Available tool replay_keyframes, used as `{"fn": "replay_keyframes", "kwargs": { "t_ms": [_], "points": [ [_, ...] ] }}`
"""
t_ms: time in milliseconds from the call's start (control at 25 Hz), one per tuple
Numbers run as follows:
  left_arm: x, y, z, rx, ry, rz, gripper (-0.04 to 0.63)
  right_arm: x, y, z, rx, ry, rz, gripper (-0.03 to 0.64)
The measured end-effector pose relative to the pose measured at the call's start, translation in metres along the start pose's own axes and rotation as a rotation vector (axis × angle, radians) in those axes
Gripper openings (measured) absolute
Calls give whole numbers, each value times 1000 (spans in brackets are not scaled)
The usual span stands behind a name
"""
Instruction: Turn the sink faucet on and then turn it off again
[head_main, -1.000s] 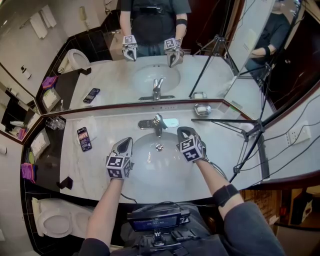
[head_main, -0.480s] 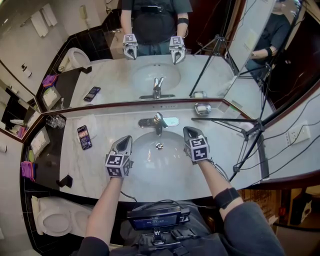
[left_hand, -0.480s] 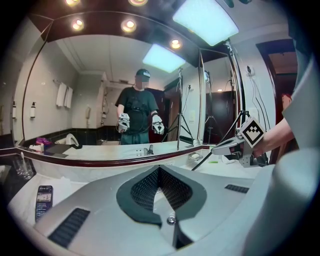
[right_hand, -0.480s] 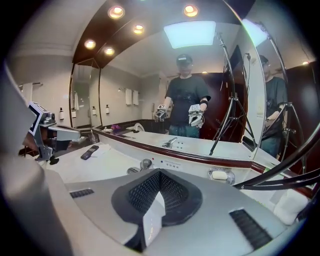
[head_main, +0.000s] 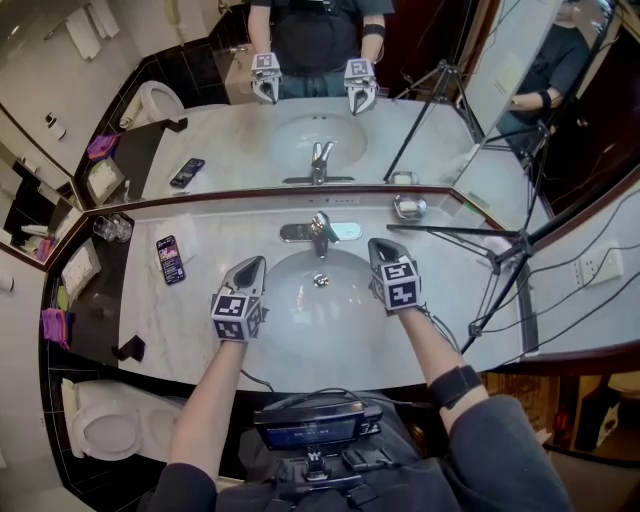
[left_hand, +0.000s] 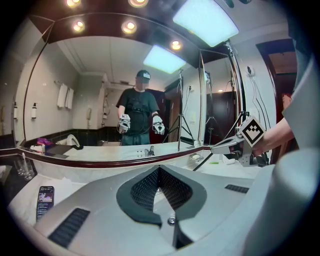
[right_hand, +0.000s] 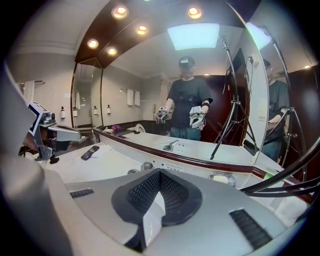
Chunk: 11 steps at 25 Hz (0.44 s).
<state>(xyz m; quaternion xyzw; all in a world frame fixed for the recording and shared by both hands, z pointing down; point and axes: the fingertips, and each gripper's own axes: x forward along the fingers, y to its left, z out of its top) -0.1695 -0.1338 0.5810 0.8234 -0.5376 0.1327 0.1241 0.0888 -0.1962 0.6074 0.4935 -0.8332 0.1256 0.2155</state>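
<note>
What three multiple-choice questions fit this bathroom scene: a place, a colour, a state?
1. Relative to the basin, where does the phone lie? A inside it; B on its left; C on its right.
2. What colour is the countertop? A green; B black; C white marble.
3. How are the right hand-held gripper jaws? A shut, empty; B wide open; C gripping a cup.
Answers: B, the head view shows it on the counter's left; C, pale veined stone; A, its own view shows the jaws together, nothing between.
</note>
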Motion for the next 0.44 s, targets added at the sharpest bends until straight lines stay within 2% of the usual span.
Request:
{"fn": "replay_keyframes", "kwargs": {
  "t_ms": [240,440],
  "points": [
    [-1,-1,1,2,-4,-2,-3,0,-5,-8,-8,10,-5,15],
    [2,-4,4,9,-4,-15,-3,-11,-6,2,5,11,-26,15]
  ]
}}
